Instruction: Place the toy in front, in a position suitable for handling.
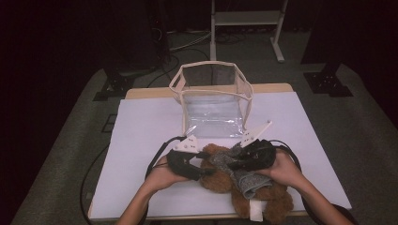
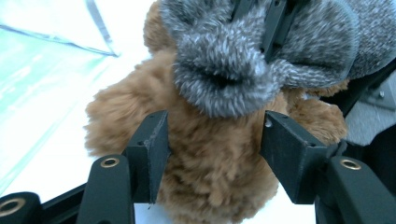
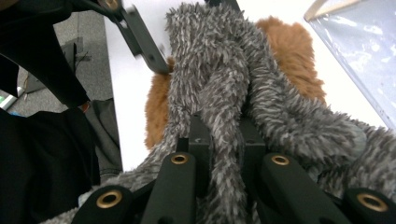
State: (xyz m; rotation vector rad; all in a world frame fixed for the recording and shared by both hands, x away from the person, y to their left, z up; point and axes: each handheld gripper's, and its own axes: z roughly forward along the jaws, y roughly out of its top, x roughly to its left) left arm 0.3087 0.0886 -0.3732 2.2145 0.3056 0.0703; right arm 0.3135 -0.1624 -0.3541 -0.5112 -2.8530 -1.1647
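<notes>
Right now the person has both hands low at the near edge of the tabletop [image 1: 141, 126], each working a gripper over a brown teddy bear [image 1: 220, 180] that lies on its white sheet. A grey fuzzy garment [image 1: 244, 180] is draped partly over the bear, bunched across its upper body. The left gripper [image 2: 217, 140] comes in from the bear's left side; its 2 fingers [image 2: 152, 149] stand spread on either side of the brown fur, close to it but not squeezing it, with the grey cloth just above them. The right gripper [image 3: 224, 144] comes from the other side, its fingers [image 3: 198, 140] pressed together and pinching a strand of the grey garment, which runs up between them and away over the bear. In the right gripper view the other gripper's finger shows farther off at the top, just beside the grey cloth. Behind the bear, toward the middle of the tabletop, stands a clear plastic box [image 1: 213, 101] with pale edging, open at the top and well apart from the hands.
</notes>
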